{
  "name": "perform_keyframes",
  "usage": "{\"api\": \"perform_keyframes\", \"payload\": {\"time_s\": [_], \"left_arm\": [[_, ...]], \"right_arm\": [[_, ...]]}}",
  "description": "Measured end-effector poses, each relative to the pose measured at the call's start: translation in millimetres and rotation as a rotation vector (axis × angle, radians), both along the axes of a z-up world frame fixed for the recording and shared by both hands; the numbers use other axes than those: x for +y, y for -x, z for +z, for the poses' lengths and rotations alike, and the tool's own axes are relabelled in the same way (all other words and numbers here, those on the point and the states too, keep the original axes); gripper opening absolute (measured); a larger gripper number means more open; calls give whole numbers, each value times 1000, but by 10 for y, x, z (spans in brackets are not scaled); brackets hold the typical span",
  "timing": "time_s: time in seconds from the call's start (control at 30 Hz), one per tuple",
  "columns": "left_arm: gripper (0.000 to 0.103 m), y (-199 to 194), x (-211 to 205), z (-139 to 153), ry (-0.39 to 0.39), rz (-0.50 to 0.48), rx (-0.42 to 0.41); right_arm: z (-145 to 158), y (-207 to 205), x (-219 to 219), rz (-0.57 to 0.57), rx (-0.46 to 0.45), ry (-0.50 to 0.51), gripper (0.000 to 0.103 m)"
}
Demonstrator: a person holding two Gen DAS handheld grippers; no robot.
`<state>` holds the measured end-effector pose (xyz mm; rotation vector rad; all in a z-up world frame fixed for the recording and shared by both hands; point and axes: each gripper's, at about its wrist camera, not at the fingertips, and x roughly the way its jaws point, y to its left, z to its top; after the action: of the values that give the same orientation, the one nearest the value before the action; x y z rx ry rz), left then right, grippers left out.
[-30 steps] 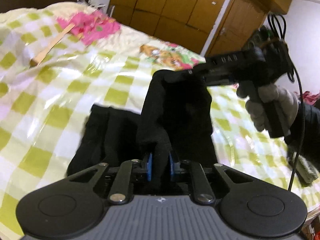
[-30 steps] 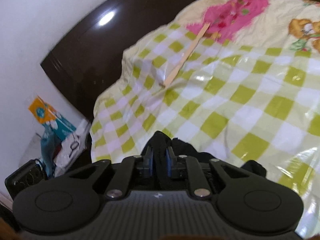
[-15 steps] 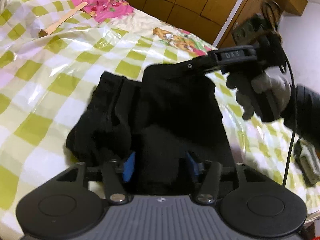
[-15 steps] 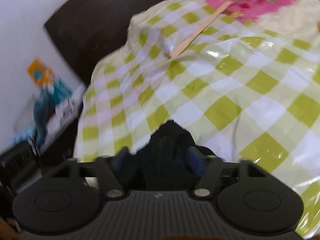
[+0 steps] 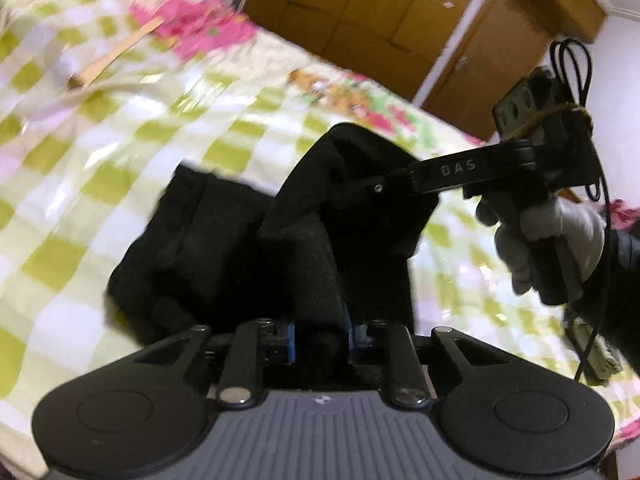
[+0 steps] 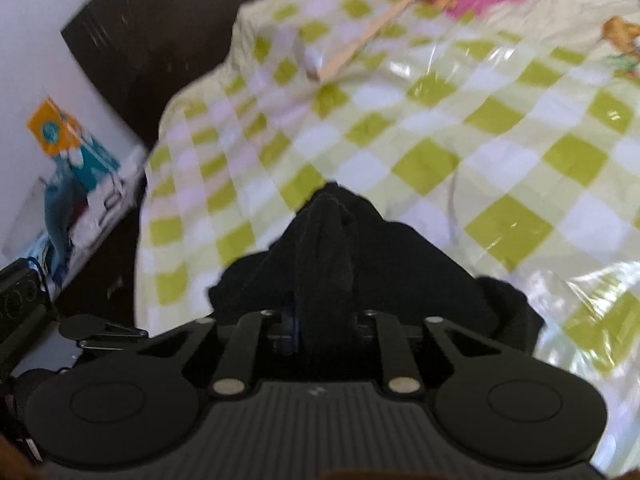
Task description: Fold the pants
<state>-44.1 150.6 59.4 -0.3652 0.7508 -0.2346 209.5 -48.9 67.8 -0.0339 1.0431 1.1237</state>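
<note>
The black pants point(image 5: 224, 248) lie bunched on the green and white checked bed cover point(image 5: 80, 152). My left gripper point(image 5: 320, 336) is shut on a thick fold of the pants at the near edge. My right gripper point(image 5: 360, 184), held in a white-gloved hand, is shut on the far top edge and lifts it above the bed. In the right wrist view the right gripper point(image 6: 324, 328) pinches a black ridge of the pants point(image 6: 328, 240) over the checked cover point(image 6: 480, 140).
A wooden stick point(image 5: 116, 52) and a pink patterned cloth point(image 5: 200, 28) lie at the far end of the bed. Wooden wardrobe doors point(image 5: 380, 8) stand behind. A dark headboard point(image 6: 140, 52) and a bedside clutter of packets point(image 6: 60, 168) sit beside the bed.
Both grippers opened wide half a second ago and have closed again on the pants. The fabric is lifted higher again, and both views are blurred by motion.
</note>
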Motion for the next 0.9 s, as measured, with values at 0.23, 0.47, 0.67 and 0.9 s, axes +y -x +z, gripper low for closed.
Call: {"api": "perform_keyframes", "payload": {"time_s": [0.23, 0.47, 0.67, 0.9], "left_arm": [[34, 76, 310, 320, 21, 46, -125], [34, -269, 886, -280, 17, 189, 22], [43, -318, 844, -471, -79, 181, 45], [44, -142, 811, -41, -243, 173, -64]], "right_arm": [[514, 7, -18, -44, -64, -92, 16], [-130, -450, 973, 36, -26, -7, 16], [-718, -695, 988, -85, 76, -63, 54], [36, -724, 234, -268, -56, -214, 66]]}}
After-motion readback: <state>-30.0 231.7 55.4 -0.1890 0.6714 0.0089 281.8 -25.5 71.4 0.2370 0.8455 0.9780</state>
